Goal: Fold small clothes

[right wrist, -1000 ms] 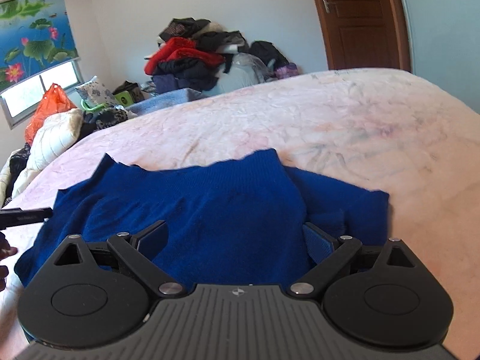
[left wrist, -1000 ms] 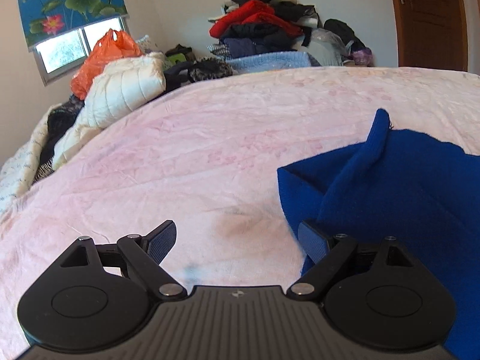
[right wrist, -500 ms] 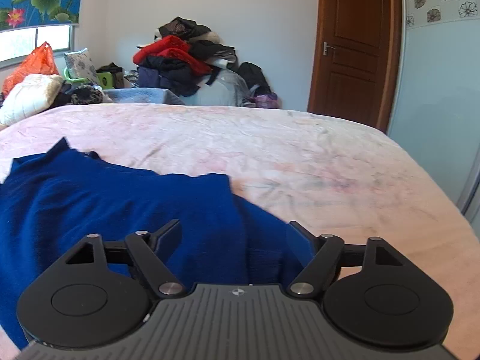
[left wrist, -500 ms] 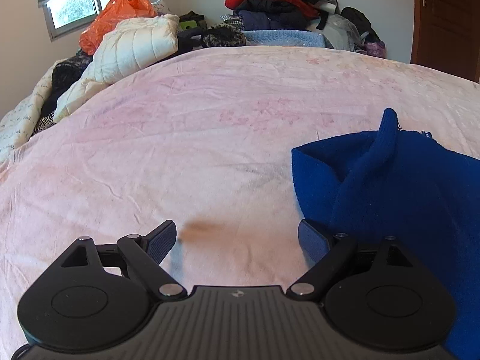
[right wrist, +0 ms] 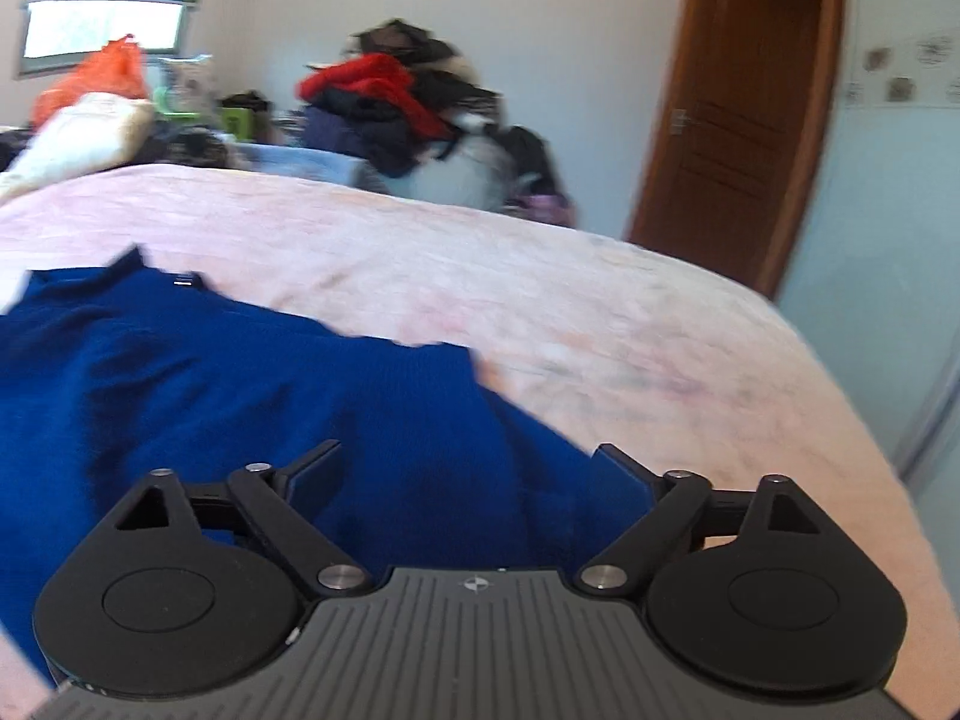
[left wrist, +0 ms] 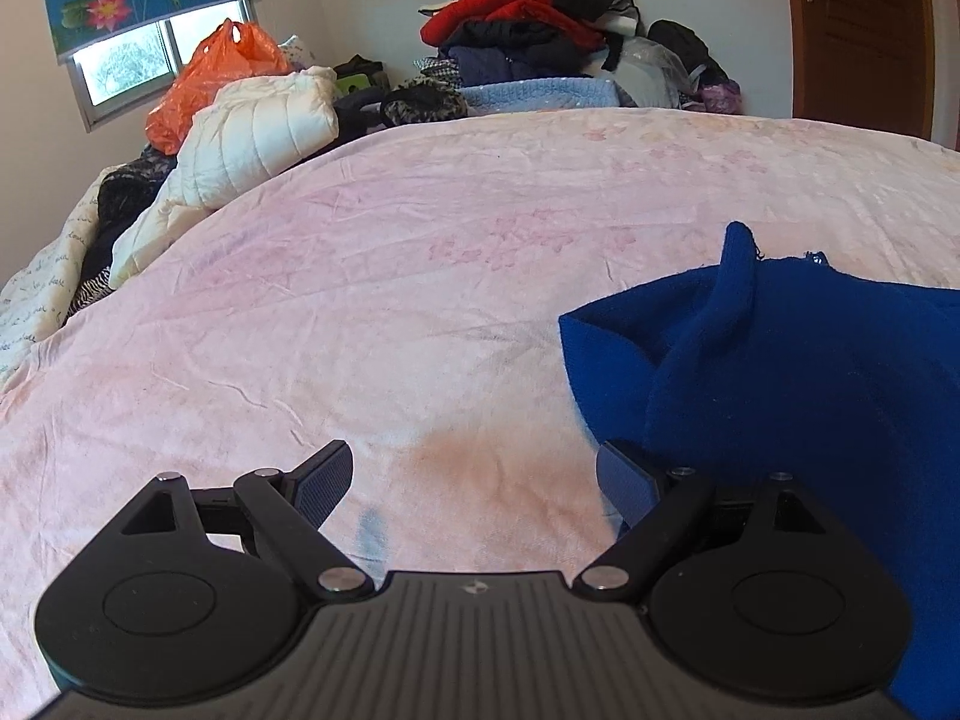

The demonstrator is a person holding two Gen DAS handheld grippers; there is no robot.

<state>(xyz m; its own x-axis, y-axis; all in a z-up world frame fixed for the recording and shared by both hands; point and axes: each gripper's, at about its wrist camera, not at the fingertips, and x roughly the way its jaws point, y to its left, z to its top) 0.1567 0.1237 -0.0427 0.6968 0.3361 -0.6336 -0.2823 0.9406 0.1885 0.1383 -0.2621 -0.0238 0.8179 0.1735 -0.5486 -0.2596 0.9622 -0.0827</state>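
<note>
A dark blue knitted sweater (left wrist: 798, 372) lies on the pink bed cover (left wrist: 420, 276), partly folded, with a ridge of cloth standing up. My left gripper (left wrist: 474, 474) is open over bare cover at the sweater's left edge; its right finger sits next to the cloth, nothing between the pads. In the right wrist view the same sweater (right wrist: 240, 384) spreads to the left. My right gripper (right wrist: 468, 474) hovers over its right part, jaws opening, with the cloth below them and not pinched.
A heap of clothes (left wrist: 528, 30) and a light blue blanket (left wrist: 540, 93) stand beyond the bed's far edge. A white quilted jacket (left wrist: 252, 132) and an orange bag (left wrist: 210, 78) lie at the left. A brown door (right wrist: 738, 120) is at the right.
The right wrist view has rolled, tilting the bed, and the sweater now lies further left in it. The left gripper has shifted slightly; the sweater keeps its shape.
</note>
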